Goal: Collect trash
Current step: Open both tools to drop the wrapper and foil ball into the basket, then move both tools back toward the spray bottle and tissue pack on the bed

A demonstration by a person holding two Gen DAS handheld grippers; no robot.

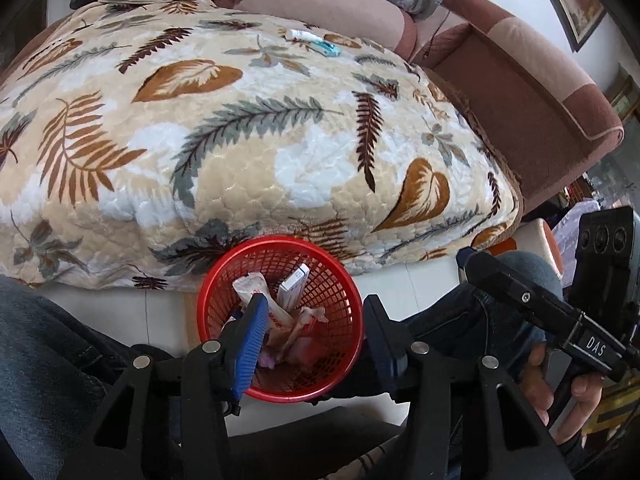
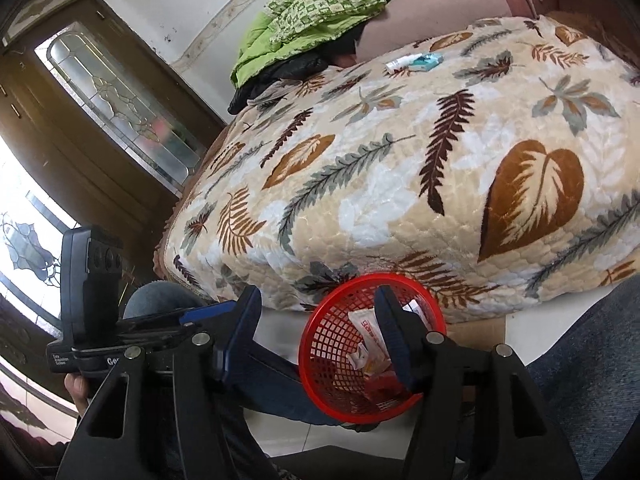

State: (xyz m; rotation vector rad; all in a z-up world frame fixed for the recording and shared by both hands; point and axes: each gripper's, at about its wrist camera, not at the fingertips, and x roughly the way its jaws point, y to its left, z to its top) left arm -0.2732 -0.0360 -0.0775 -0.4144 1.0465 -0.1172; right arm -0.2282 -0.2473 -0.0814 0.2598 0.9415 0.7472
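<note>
Soft, leafy cloth is seen first: a big blanket (image 1: pixel 256 140) is spread over a brown sofa (image 1: pixel 532 100). A green cloth (image 2: pixel 316 12) is piled at the far end of the sofa.

On the white floor, right against the front of the blanket, a red basket (image 1: pixel 344 292) is set between a person's knees in blue jeans. Some trash has already been put inside it: a crumpled wrapper (image 1: pixel 252 286), a small white box (image 1: pixel 294 284) and a flat packet with red print (image 2: pixel 368 336) can be made out.

Above the basket, the left gripper (image 1: pixel 314 340) is held with its fingers spread apart, and nothing is pinched between them. The right gripper (image 2: pixel 316 328) is held just beside it, over the basket's edge, also with its fingers spread and nothing in them.

So part of the job looks done, but not all. Far back on the blanket, well apart from the basket, a small white tube (image 1: pixel 302 34) and a blue-green packet (image 1: pixel 330 48) are left lying side by side. These two are probably the last bits to be picked up and dropped in.
</note>
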